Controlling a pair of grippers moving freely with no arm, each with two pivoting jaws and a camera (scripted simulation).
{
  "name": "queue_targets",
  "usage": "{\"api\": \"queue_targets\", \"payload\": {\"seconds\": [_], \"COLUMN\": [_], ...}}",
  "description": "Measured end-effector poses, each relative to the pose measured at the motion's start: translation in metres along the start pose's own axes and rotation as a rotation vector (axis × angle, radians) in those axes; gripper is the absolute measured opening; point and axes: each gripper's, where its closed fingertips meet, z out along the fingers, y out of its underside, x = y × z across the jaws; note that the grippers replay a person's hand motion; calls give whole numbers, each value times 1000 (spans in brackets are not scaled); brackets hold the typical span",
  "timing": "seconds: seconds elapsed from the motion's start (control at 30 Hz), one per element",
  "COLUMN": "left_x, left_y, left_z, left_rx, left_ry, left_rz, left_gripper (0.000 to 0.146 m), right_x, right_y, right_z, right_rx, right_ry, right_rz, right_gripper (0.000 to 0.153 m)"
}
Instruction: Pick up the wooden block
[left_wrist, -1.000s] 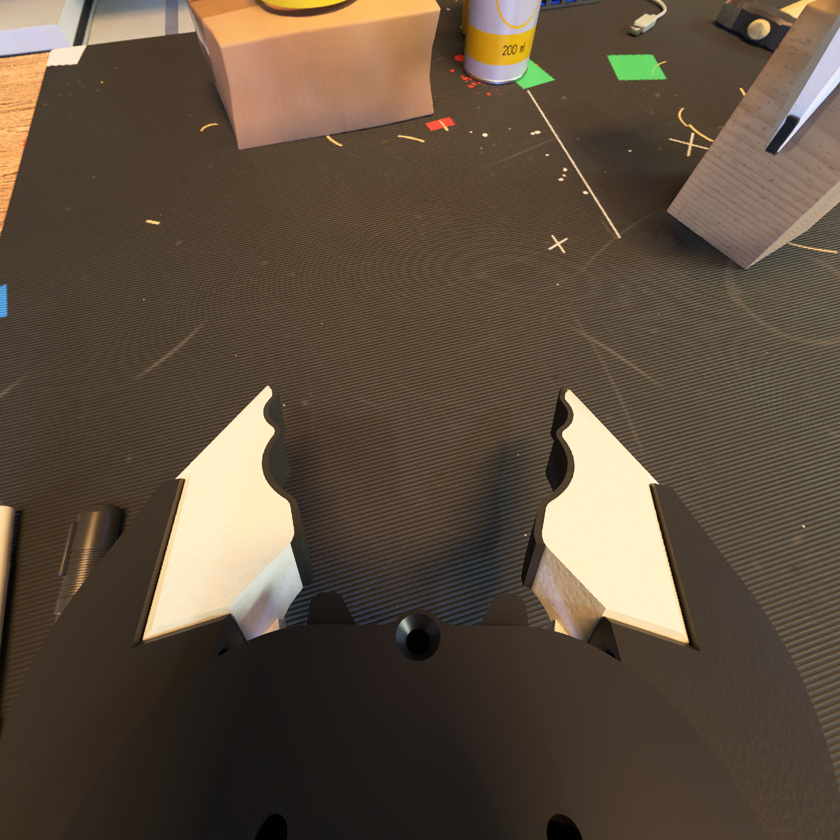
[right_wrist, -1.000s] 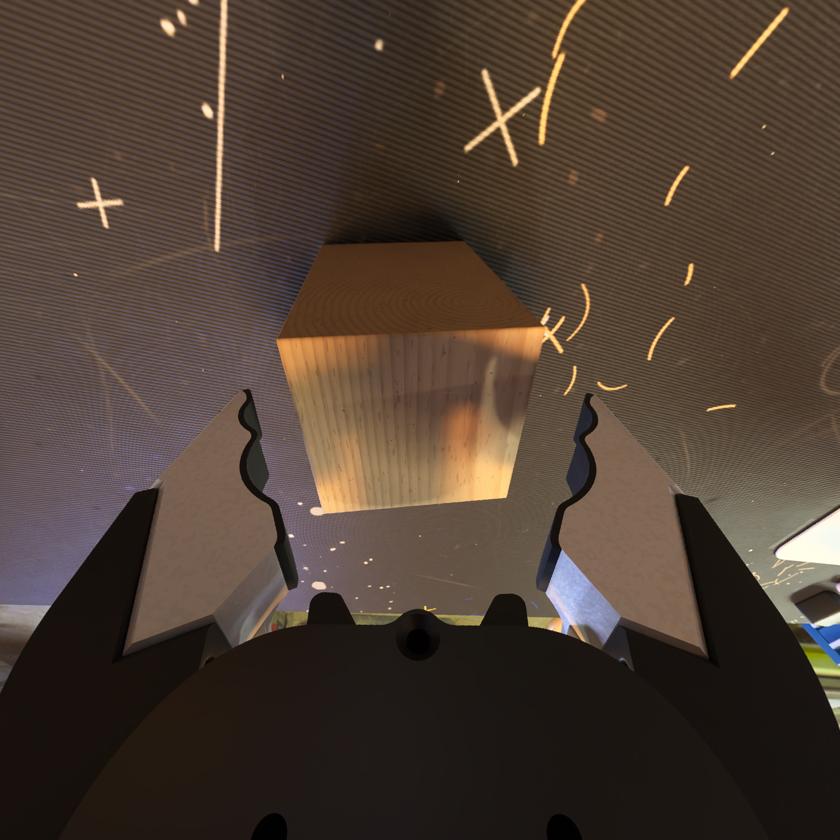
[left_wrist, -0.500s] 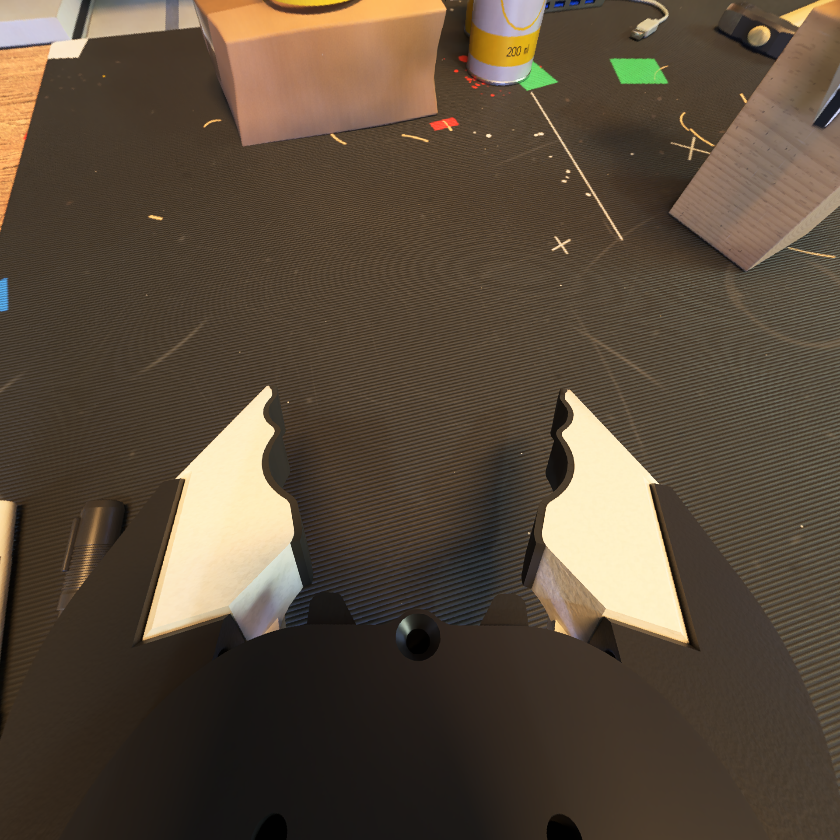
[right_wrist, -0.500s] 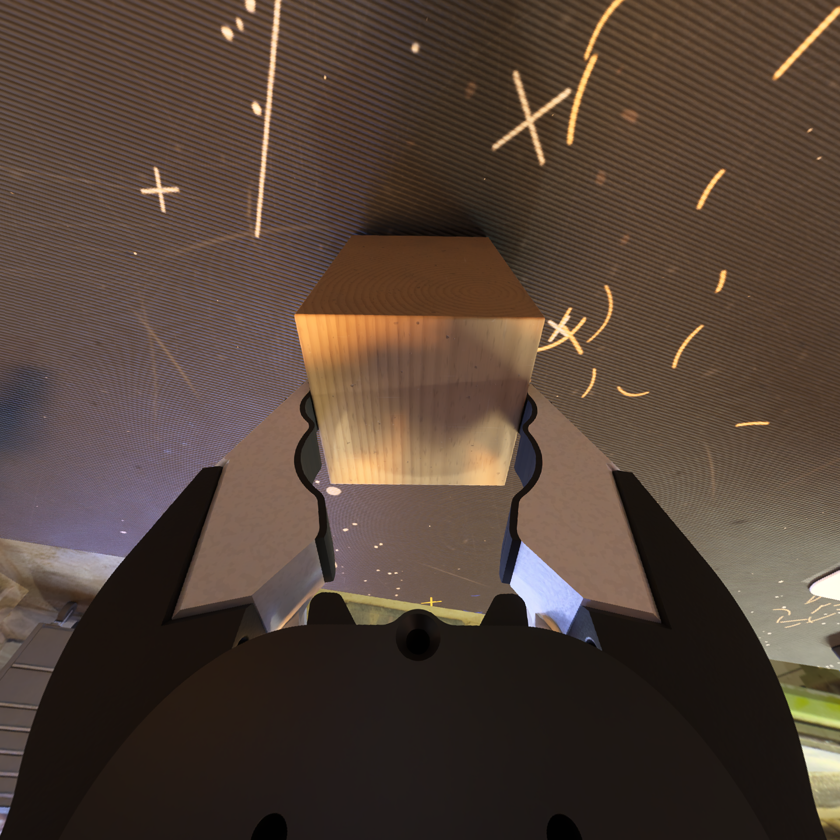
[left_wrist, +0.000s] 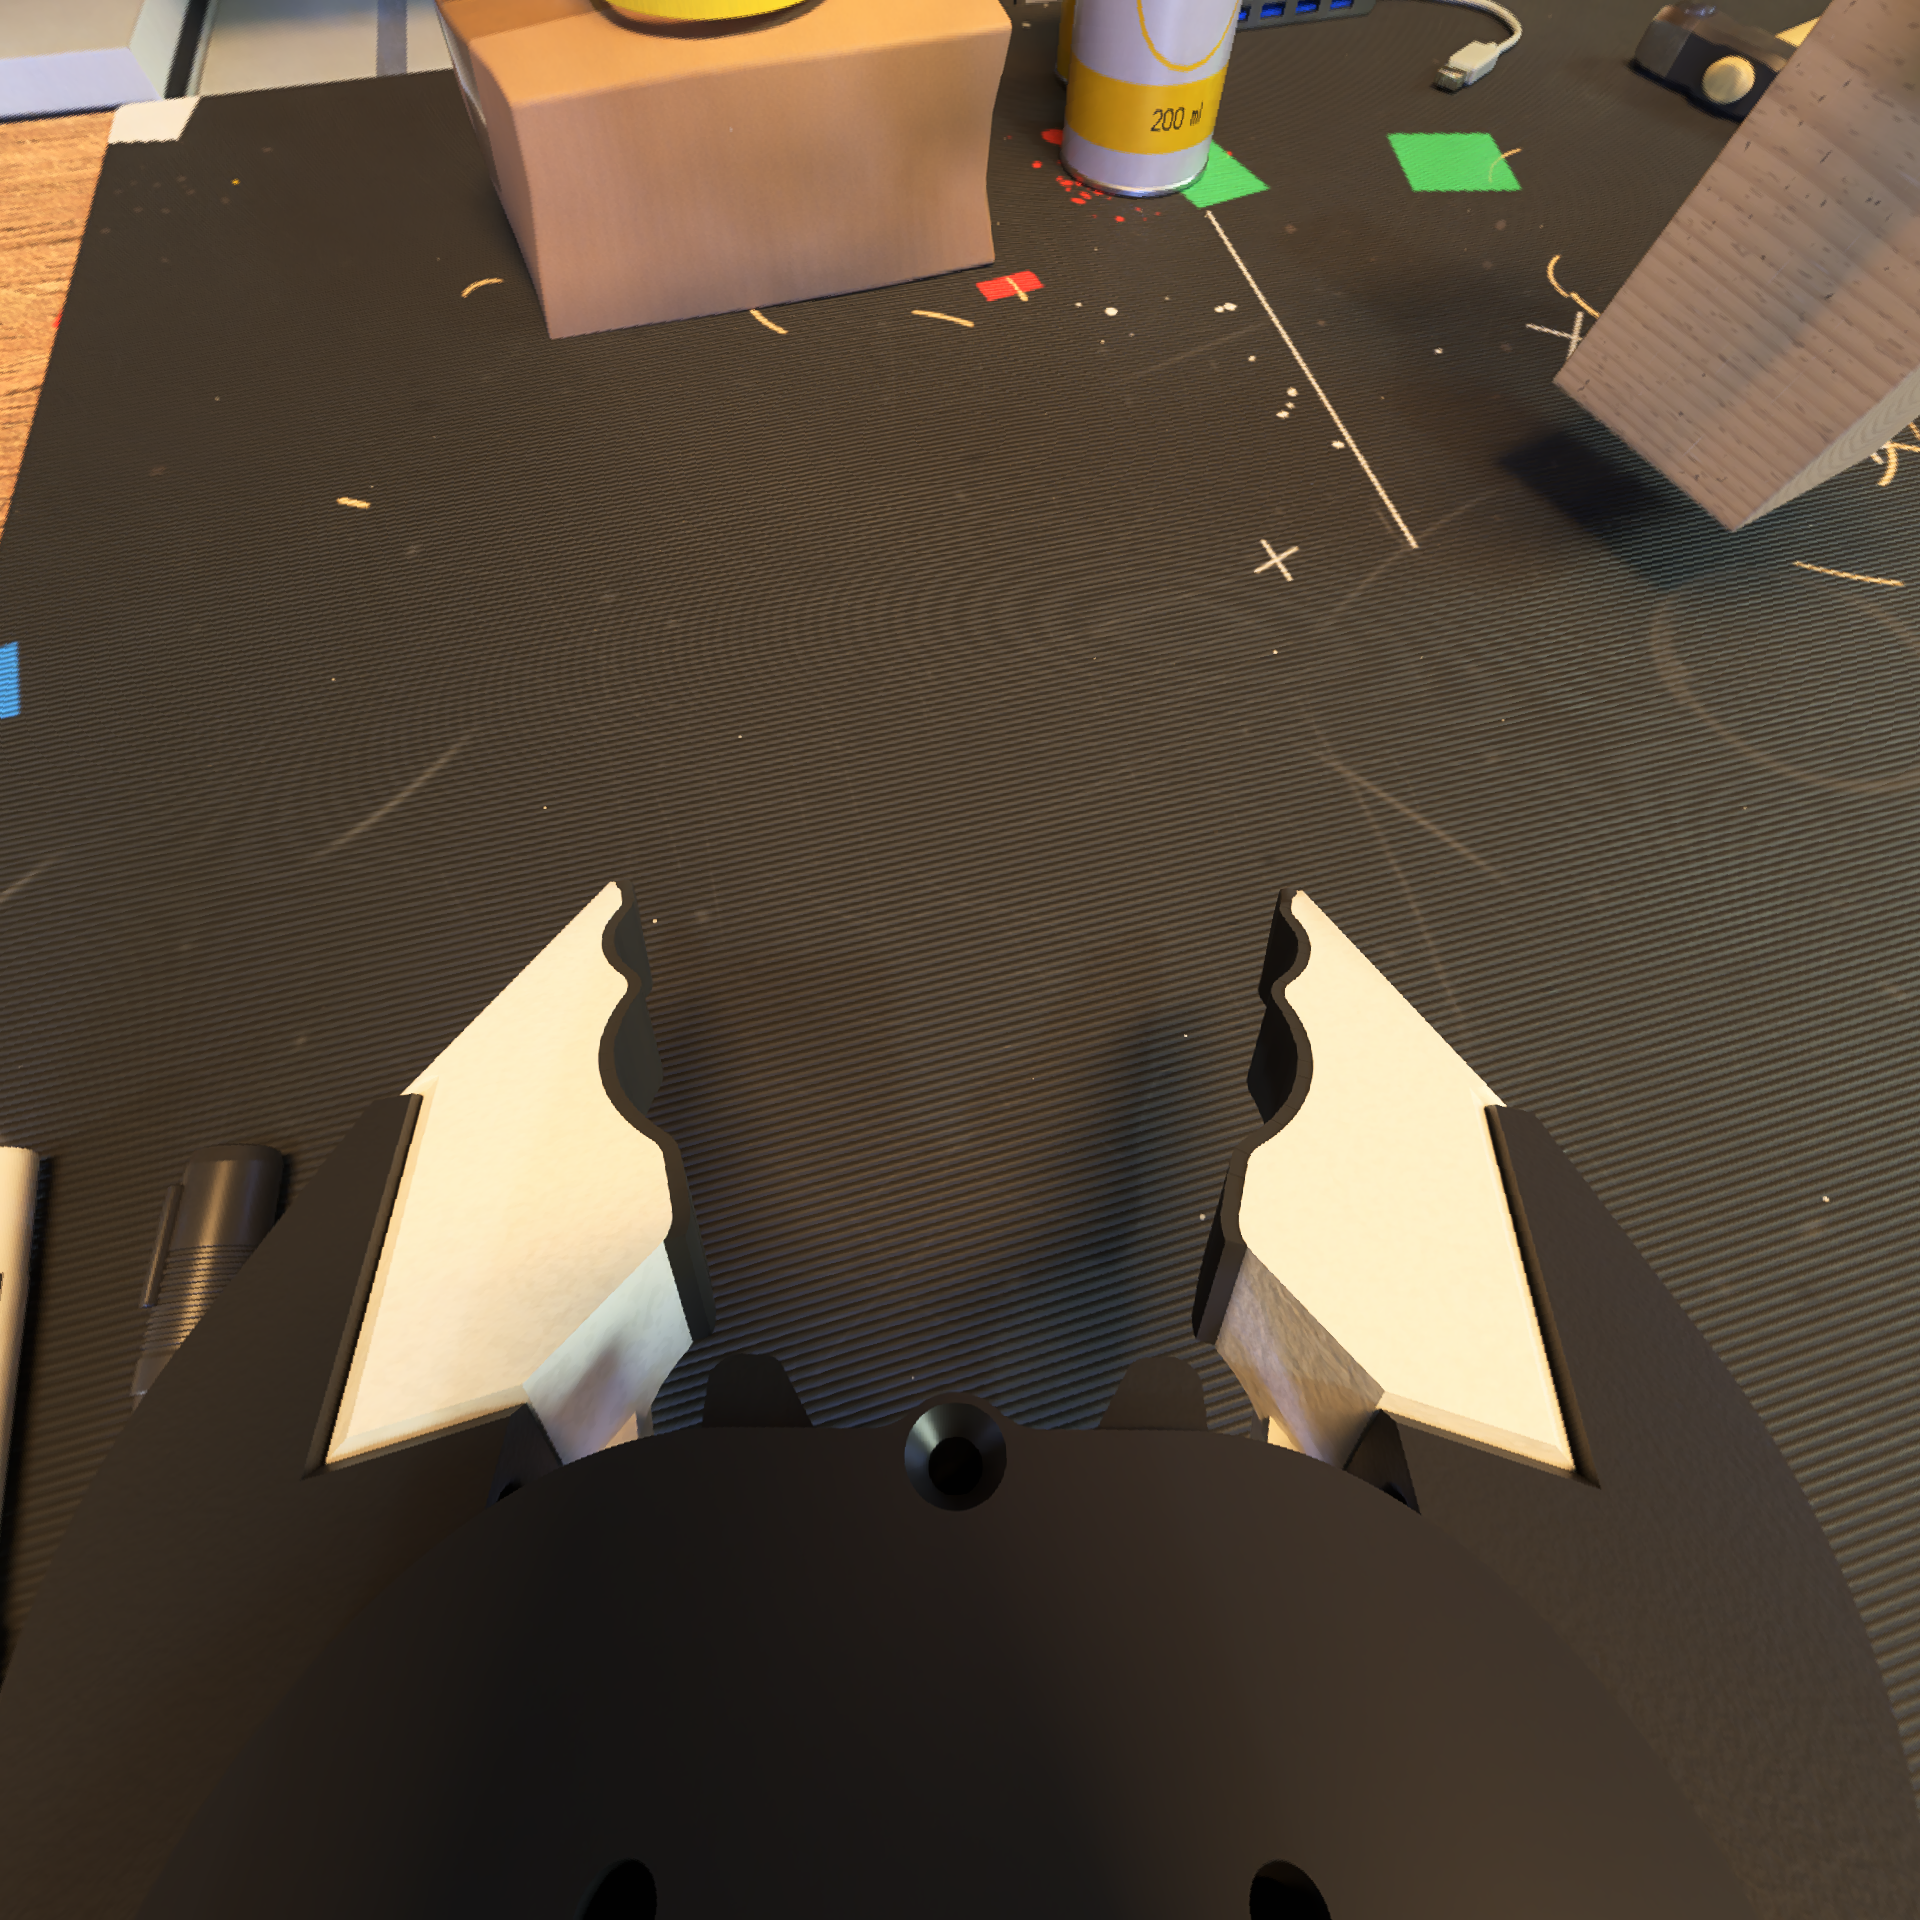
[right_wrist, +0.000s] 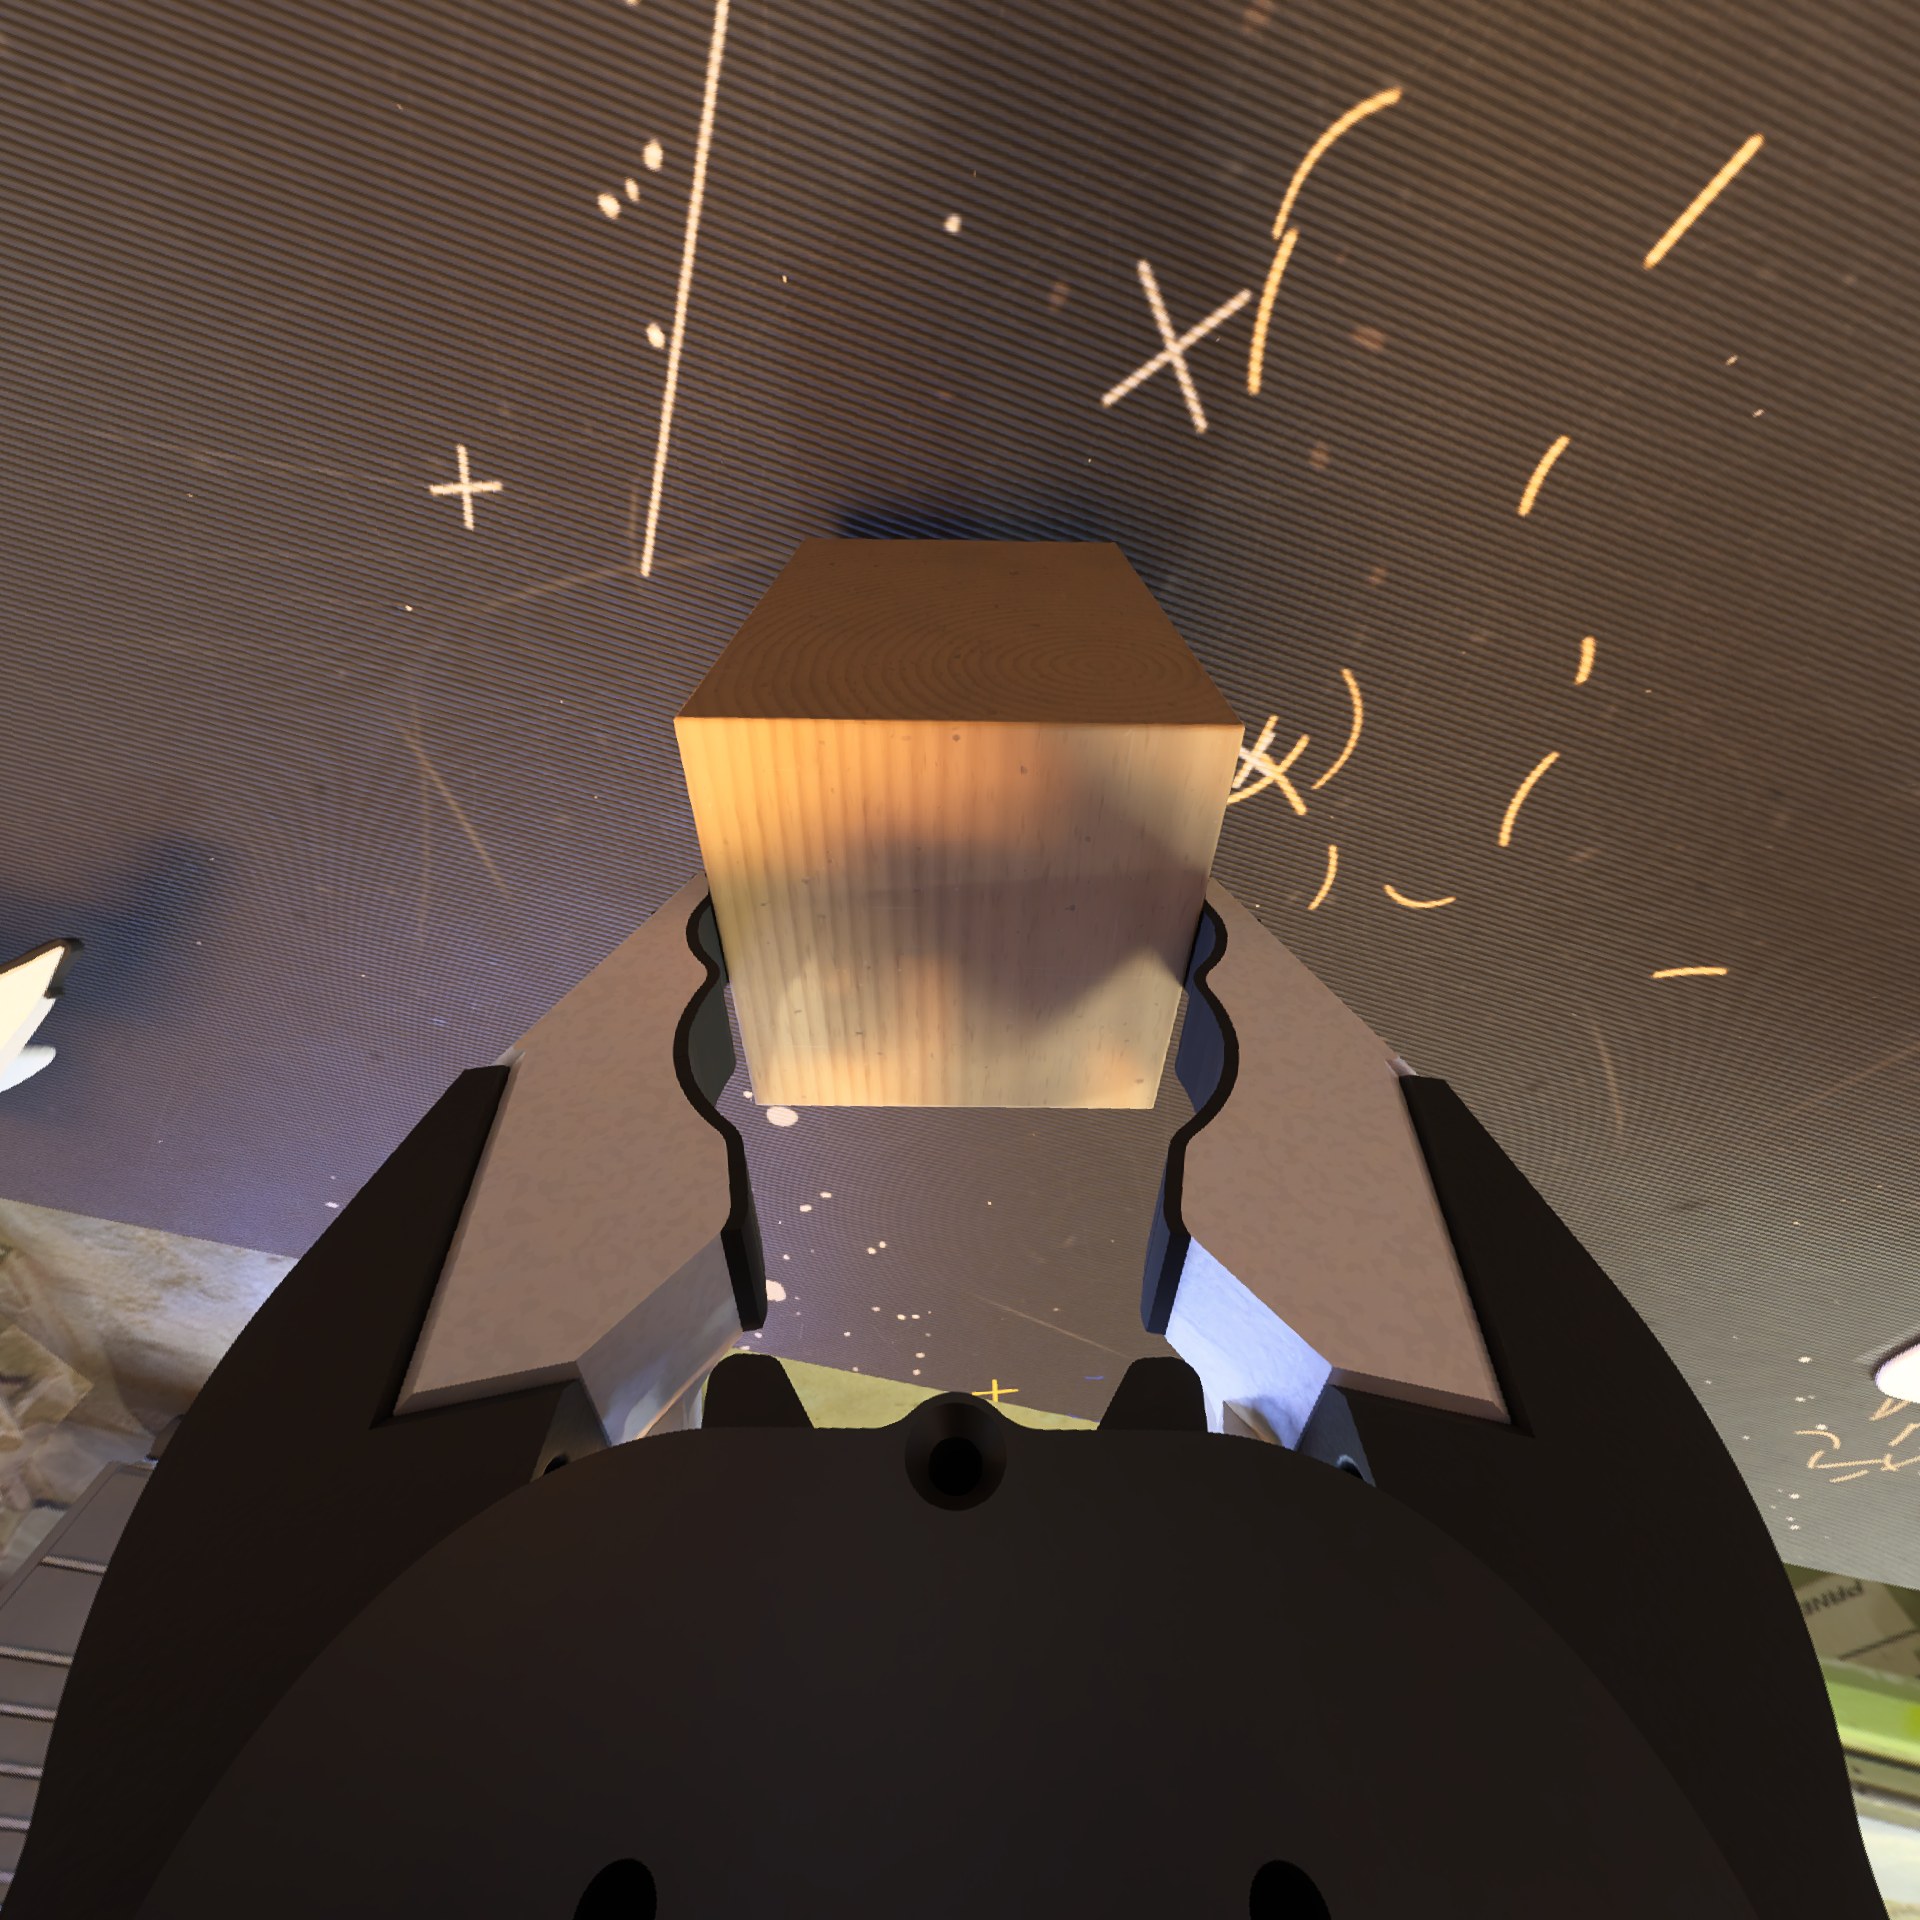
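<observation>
A: Start at the right tool (right_wrist: 956, 925). What has changed?

B: A second ago its two fingers stood wide apart on either side of the wooden block (right_wrist: 951, 914). Half a second ago they had come in against its sides, and now they are clamped on it, the left finger (right_wrist: 582, 1174) and the right one pressing the block's left and right faces near their tips.

A: And is the block off the tabletop (right_wrist: 312, 312)?

B: It looks so. In the left wrist view the wooden block (left_wrist: 1766, 312) hangs tilted at the far right, with a dark shadow on the tabletop (left_wrist: 831, 623) just beside and below it, apart from its lower edge. Half a second ago that gap was not there, so I judge the lift has begun.

A: What does that mean for the task?

B: The grasp is made and the block is rising; what remains, as I judge it, is to carry it clear without slipping, since only the finger tips hold it.

A: And the left tool (left_wrist: 956, 904)?

B: Fingers spread wide, nothing between them, low over bare tabletop, well apart from the block.

A: Farther out?

B: A cardboard box (left_wrist: 748, 177) at the far edge and a yellow-banded can (left_wrist: 1143, 104) just right of it.
</observation>
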Motion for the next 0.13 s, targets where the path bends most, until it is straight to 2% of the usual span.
{"api": "queue_targets", "payload": {"seconds": [0.13], "left_x": [-1], "left_y": [1], "left_z": [1], "left_rx": [-4], "left_ry": [0], "left_rz": [-3], "left_gripper": [118], "right_x": [1], "right_y": [-7], "right_z": [-21], "right_rx": [49], "right_ry": [7], "right_rz": [0], "right_gripper": [88]}}
